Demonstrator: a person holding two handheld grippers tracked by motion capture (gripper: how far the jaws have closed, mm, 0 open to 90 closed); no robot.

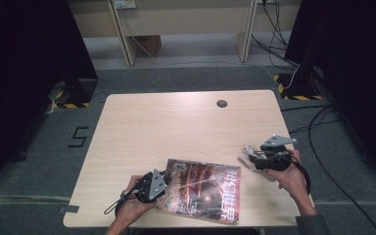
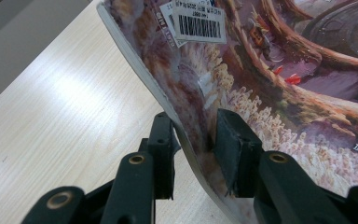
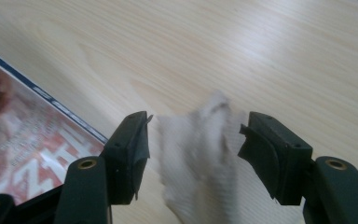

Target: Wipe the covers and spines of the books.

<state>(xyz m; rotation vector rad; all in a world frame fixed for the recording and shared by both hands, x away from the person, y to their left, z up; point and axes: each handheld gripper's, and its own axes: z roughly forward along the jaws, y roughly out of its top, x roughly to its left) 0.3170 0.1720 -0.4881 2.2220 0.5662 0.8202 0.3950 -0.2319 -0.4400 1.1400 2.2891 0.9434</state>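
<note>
On the worktop (image 1: 176, 122) near edge, left hand-held gripper (image 1: 152, 185) clamps the magazine (image 1: 203, 191) corner, lifting it. Right hand-held gripper (image 1: 267, 159), jaws apart, has probably let go of the blurry white tissue (image 3: 200, 154) just beside the magazine; wiping looks done or paused.

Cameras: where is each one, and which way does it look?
High view: above the person's side, looking forward and down on the table; both forearms, left gripper, right gripper.
Left gripper view: along its jaws, shut on the magazine.
Right gripper view: along its open jaws, a tissue between them.
All three share the magazine.
</note>
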